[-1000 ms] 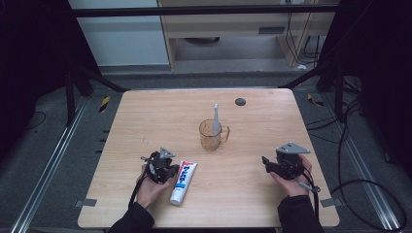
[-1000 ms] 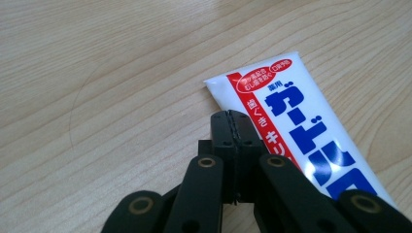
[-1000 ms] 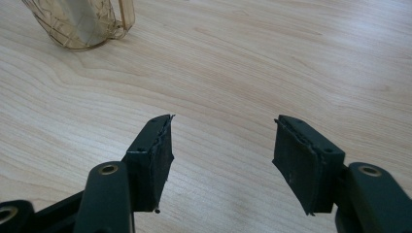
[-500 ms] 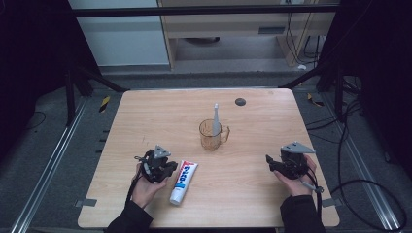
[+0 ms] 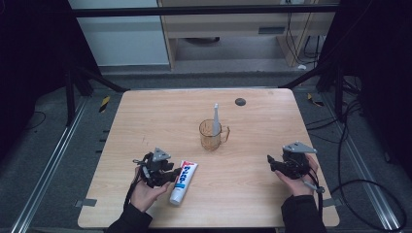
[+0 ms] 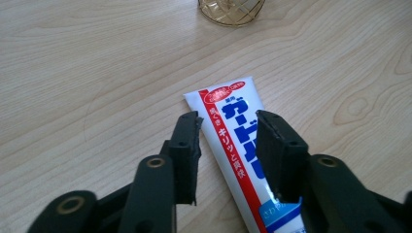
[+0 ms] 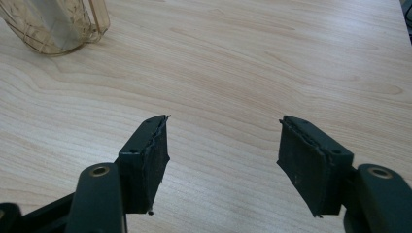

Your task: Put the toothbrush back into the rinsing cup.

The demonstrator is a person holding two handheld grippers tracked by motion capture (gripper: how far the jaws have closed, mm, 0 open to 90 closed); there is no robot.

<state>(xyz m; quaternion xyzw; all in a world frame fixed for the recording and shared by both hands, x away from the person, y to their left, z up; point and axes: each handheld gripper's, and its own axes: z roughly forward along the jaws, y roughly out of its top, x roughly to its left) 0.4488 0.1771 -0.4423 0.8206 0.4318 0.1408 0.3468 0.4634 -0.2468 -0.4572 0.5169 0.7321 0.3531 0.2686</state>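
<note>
- The left gripper has crept in on the white plastic toothpaste tube with red and blue lettering over the last second. It was just beside the tube, and now its jaws sit 1 on each side of it.
- In the left gripper view the jaws are set at a narrow gap around the tube's flat crimped end. Not pinching it yet as far as I can see, since there's bare tube between the pads.
- The tube hasn't budged. It lies flat on the light wooden table, near the front edge and left of centre, cap end toward the person.
- The right gripper has slid a bit to the right and nearer the person. It hangs wide open with nothing between the jaws over bare wood in the right gripper view.
- Further back, mid-table, there's the amber see-through plastic mug with a grey-white toothbrush standing in it, both unmoved.
- My guess is the left one's lined up for a grab and just needs to squeeze. The right looks like it's backing off to give room.
</note>
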